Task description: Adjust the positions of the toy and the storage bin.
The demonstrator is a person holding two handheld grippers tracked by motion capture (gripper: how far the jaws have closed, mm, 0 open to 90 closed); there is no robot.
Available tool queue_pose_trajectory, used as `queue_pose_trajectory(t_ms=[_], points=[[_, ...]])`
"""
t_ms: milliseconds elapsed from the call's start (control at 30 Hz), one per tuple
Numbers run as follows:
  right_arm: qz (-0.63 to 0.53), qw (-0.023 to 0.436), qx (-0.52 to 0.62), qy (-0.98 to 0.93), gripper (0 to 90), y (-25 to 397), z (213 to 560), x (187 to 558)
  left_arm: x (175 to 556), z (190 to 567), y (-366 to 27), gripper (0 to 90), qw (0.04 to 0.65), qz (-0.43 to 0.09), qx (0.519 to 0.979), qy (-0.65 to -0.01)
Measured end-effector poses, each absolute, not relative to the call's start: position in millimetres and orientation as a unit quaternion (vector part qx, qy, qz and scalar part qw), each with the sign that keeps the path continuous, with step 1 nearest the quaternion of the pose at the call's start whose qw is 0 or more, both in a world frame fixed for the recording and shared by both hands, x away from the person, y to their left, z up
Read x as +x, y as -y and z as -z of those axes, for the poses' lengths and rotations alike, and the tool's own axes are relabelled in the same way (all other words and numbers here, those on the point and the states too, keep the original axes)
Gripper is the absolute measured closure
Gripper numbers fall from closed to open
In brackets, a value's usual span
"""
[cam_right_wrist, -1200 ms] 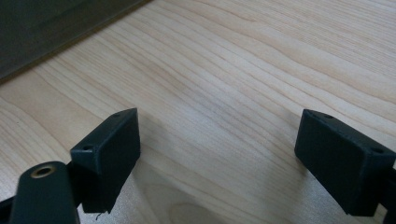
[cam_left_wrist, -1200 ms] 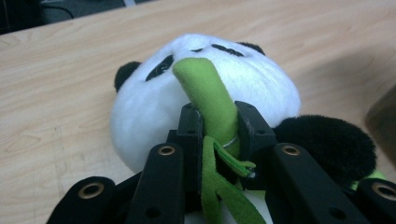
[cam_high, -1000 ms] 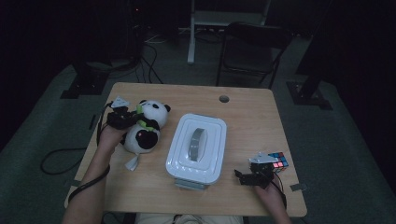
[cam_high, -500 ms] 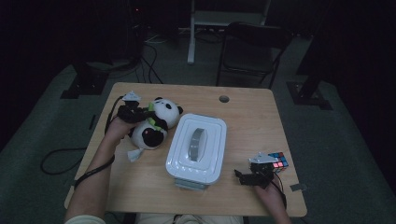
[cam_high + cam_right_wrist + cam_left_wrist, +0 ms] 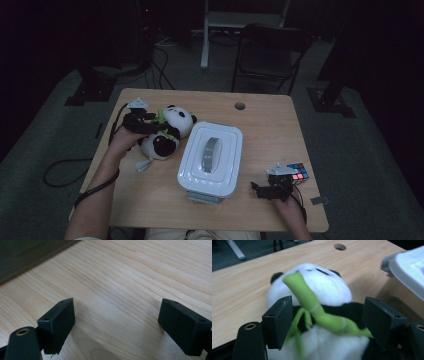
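Left gripper (image 5: 150, 127): at the table's left, held over the plush panda; in the left gripper view its jaws stand apart, one on each side of the toy's body, not pressing in as far as can be told.
Plush panda (image 5: 165, 132): lies on the wooden table (image 5: 150, 195) just left of the white box, head toward the far edge; a paper tag trails from it toward the near edge.
Green bamboo sprig (image 5: 317, 312): soft stuffed piece running slantwise across the panda's chest, between the jaws.
Handling, judged: the panda looks light, soft and compressible, not fragile; fabric should give good friction. It will squash and sag under a narrow pinch.
Where to grip, judged: across the torso below the head, where the stuffing is thickest; the sprig or an ear would likely stretch and let the toy swing.
White lidded box (image 5: 210, 157): mid-table, lid on, grey handle recessed on top, touching or nearly touching the panda.
Right gripper (image 5: 267, 191): near the front right edge, jaws wide apart over bare wood, holding nothing.
Colour cube (image 5: 298, 172): just beyond the right gripper, apart from it.
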State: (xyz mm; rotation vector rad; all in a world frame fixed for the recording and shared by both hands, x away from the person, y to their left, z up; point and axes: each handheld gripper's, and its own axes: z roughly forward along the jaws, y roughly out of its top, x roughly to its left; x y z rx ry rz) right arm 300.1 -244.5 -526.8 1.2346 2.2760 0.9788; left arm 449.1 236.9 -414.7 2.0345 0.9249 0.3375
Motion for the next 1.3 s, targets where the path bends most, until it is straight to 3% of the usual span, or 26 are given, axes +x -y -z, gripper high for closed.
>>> queue_pose_trajectory(t_ms=[233,300,367,567,1300], points=[[-0.347,0.186,0.438,-0.808,13.7,244.6,526.9,300.1,433.2,413.9,-240.9,10.0,0.424,-0.127,0.82,-0.364],[-0.348,0.185,0.438,-0.808,13.7,244.5,526.8,300.0,428.7,413.7,-241.3,9.5,0.423,-0.124,0.821,-0.362],[-0.347,0.186,0.438,-0.808,13.7,244.5,526.8,300.0,425.1,414.0,-242.4,0.6,0.421,-0.119,0.822,-0.366],[-0.348,0.186,0.438,-0.808,13.7,244.6,526.9,300.1,406.5,417.9,-246.6,0.6,0.444,-0.118,0.817,-0.348],[-0.347,0.186,0.438,-0.808,13.7,244.5,526.8,300.0,346.8,456.2,-240.7,0.7,0.435,-0.102,0.836,-0.319]])
